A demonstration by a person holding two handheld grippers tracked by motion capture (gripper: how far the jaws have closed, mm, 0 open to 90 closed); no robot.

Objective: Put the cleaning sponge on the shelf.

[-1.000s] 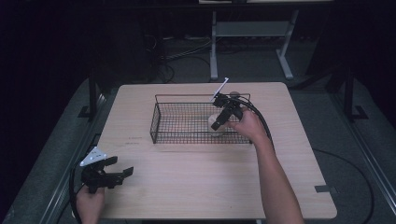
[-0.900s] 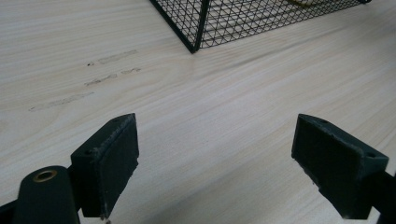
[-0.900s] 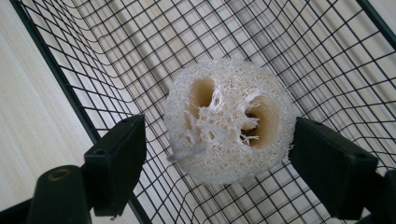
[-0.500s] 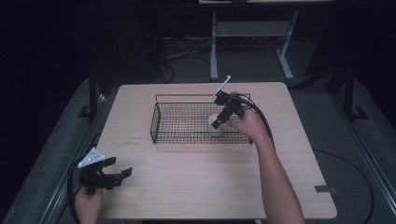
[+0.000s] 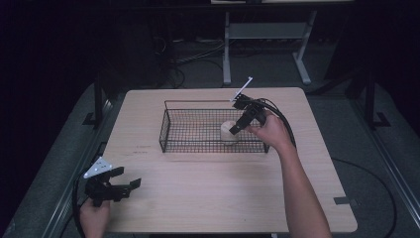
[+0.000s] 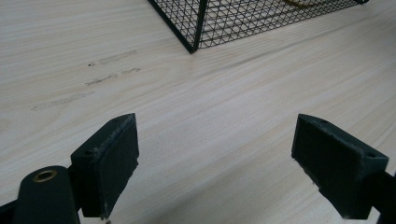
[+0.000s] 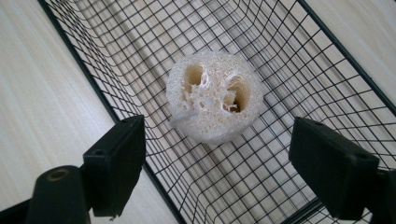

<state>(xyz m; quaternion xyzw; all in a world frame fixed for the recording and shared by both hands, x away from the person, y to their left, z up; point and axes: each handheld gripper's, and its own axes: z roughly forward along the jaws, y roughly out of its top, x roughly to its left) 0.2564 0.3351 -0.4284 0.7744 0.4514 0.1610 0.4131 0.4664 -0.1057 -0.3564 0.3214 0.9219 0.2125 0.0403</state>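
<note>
Loofah (image 7: 215,95) is your target, a pale round sponge slice lying flat on the floor of the wire basket (image 5: 178,144), toward the basket's right end and close to its near wall. Your right gripper (image 5: 236,127) hangs over that same end of the basket, tilted down, and it is by far the nearer one. Its jaws are spread wide with nothing between them. In the right gripper view the loofah sits just ahead of the jaws and between their lines, its holed face turned up at you, so I judge a straight drop forward and down would bracket it. Being round, it has no long axis to line up with. Your left gripper (image 5: 124,185) rests well apart from the basket, near the table's (image 5: 213,198) front left corner, also spread wide and empty.
</note>
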